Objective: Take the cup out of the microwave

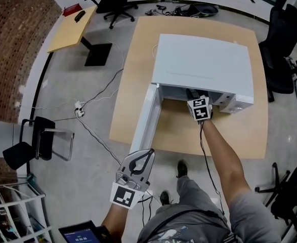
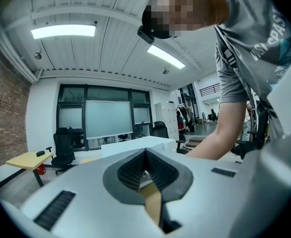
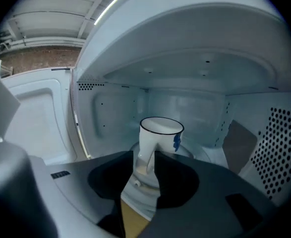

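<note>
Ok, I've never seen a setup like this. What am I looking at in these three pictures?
No robot here: a person holds a two-jaw gripper in each hand. One picture comes from a head camera looking down; the others from cameras riding on each gripper. A white microwave stands on the wooden table, door open. The right gripper reaches inside, jaws apart, the handle of the white cup in the gap, apparently not gripped. The left gripper hangs low, off the table, jaws together, empty.
</note>
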`<control>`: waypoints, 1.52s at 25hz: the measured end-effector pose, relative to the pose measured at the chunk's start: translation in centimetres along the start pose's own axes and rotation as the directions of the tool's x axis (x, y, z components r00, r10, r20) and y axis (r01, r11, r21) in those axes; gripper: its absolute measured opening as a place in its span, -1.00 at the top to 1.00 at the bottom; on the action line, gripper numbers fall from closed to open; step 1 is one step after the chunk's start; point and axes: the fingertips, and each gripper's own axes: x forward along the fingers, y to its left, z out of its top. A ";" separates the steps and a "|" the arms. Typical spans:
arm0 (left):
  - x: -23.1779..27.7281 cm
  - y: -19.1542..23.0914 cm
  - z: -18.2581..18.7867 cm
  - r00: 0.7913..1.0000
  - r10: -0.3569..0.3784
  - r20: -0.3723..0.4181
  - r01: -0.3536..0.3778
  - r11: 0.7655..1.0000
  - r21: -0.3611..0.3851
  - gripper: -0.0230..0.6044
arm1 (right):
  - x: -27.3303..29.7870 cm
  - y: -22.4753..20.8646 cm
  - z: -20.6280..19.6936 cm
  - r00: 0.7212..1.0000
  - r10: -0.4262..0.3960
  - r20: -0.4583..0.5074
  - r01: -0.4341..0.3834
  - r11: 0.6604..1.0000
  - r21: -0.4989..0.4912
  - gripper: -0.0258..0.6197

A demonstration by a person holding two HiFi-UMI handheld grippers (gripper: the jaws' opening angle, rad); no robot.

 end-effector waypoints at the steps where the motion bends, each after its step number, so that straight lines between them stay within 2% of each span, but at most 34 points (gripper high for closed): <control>1: 0.1 0.1 -0.1 1.000 0.004 -0.001 -0.004 1.000 -0.005 0.84 | 0.2 -0.2 0.2 1.000 -0.016 0.003 0.016 1.000 -0.003 0.52; 4: 0.1 0.5 -0.5 1.000 0.012 -0.004 -0.012 1.000 -0.013 0.84 | 0.6 -0.5 0.5 0.999 -0.048 0.010 0.048 0.999 0.000 0.53; 7: 0.0 0.7 -0.7 1.000 0.018 -0.008 -0.018 1.000 -0.018 0.84 | 0.8 -1.1 0.3 0.998 -0.067 0.003 0.067 0.996 0.050 0.65; 11: 0.0 0.6 -1.0 1.000 0.021 -0.010 -0.021 1.000 -0.023 0.84 | 0.8 -1.2 0.2 0.997 -0.072 0.028 0.070 0.994 0.082 0.68; 19: -0.5 0.6 -0.8 1.000 0.026 -0.011 -0.026 1.000 -0.017 0.84 | -0.8 0.2 0.2 0.997 -0.045 0.067 0.043 0.998 0.043 0.68; 27: -1.4 0.2 -0.3 1.000 0.023 0.007 -0.023 1.000 -0.009 0.84 | -3.0 1.2 0.1 0.996 -0.035 0.085 0.031 0.999 0.043 0.69; 38: -4.2 -1.2 1.6 0.999 0.003 0.040 -0.004 1.000 0.019 0.84 | -8.1 3.6 2.2 0.991 -0.023 0.130 0.021 1.000 0.014 0.69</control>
